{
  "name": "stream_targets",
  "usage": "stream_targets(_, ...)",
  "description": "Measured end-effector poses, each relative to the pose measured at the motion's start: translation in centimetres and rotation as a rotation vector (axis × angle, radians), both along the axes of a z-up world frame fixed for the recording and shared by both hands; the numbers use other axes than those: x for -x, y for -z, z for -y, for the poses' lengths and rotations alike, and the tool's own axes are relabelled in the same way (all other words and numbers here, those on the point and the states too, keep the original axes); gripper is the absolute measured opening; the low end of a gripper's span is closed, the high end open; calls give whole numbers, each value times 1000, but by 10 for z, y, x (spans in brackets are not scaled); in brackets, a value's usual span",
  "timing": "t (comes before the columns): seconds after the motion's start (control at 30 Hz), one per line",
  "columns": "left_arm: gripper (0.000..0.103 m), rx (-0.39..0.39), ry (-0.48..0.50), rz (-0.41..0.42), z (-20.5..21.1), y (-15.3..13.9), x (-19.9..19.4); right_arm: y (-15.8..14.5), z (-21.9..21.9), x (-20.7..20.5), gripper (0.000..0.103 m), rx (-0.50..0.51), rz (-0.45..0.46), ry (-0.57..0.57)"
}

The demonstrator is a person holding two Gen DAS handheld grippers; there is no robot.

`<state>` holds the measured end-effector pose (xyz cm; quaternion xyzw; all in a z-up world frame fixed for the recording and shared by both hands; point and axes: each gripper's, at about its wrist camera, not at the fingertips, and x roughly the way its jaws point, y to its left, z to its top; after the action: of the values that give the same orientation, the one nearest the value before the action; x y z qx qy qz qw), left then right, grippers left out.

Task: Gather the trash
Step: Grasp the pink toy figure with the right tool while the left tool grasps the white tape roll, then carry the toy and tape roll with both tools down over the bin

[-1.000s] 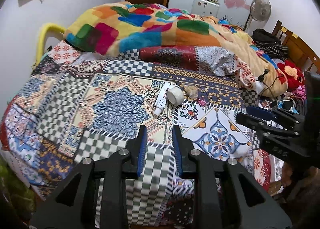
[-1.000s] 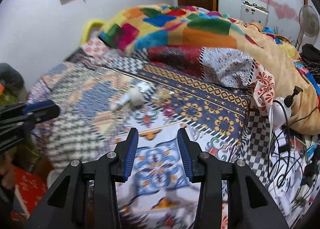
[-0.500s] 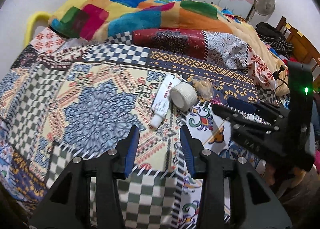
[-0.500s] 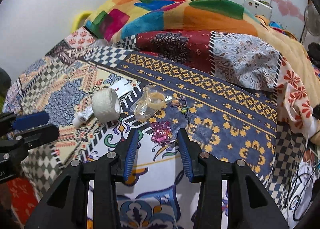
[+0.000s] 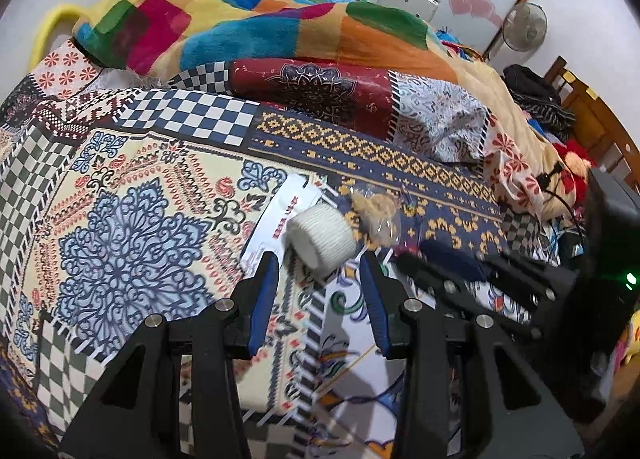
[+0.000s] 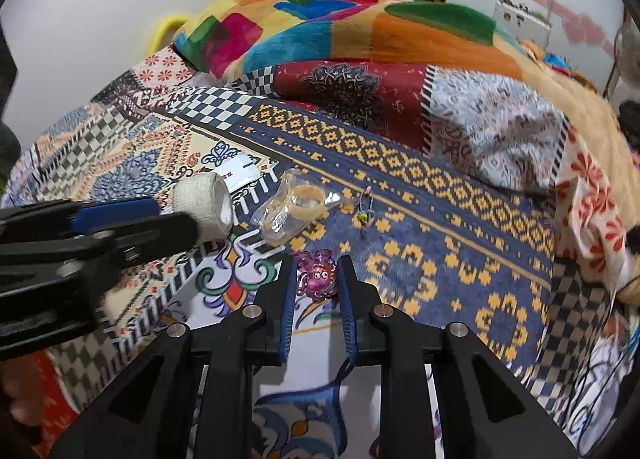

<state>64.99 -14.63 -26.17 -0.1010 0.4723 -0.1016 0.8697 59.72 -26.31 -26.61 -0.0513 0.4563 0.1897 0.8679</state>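
On the patterned bedspread (image 6: 440, 219), the right gripper (image 6: 317, 283) has just been closing, and its jaws now bracket a small purple plastic trinket (image 6: 316, 277) lying flat, though I cannot tell whether the pads press it. The left gripper (image 5: 318, 287) hangs with jaws apart just short of a white bandage roll (image 5: 322, 237), with a clear wrapper (image 6: 294, 209) lying beside it.
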Motion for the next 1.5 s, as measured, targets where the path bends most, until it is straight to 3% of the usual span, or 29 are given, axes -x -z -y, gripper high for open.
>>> stream_targets(0.17, 41, 1, -15, -24, 10, 3, -12, -10, 10, 11, 18, -3, -7, 12)
stream_targets(0.33, 40, -70, -84, -48, 16, 10, -23, -23, 21, 21, 19, 2, 7, 27)
stream_targets(0.37, 36, -73, -91, -41, 17, 9, -23, -25, 23, 22, 19, 0, 7, 29)
stream_targets(0.4, 23, -68, -76, -44, 19, 9, -22, -28, 25, 24, 19, -3, 9, 32)
stream_targets(0.5, 23, -115, -31, -58, 31, 4, -16, -39, 30, 28, 19, -3, 21, 42)
stream_targets(0.8, 22, -63, 51, -1, 24, -54, 38, -75, 28, 51, 19, -28, 45, 36)
stream_targets(1.0, 22, -100, 79, 85, 24, -106, 89, -116, 22, 79, 18, -52, 103, 20)
stream_targets(1.27, 22, -121, 33, 184, -2, -166, 158, -168, -2, 122, 18, -67, 192, -34)
stream_targets(1.5, 22, -137, -40, 223, -43, -191, 208, -198, -35, 160, 18, -95, 239, -88)
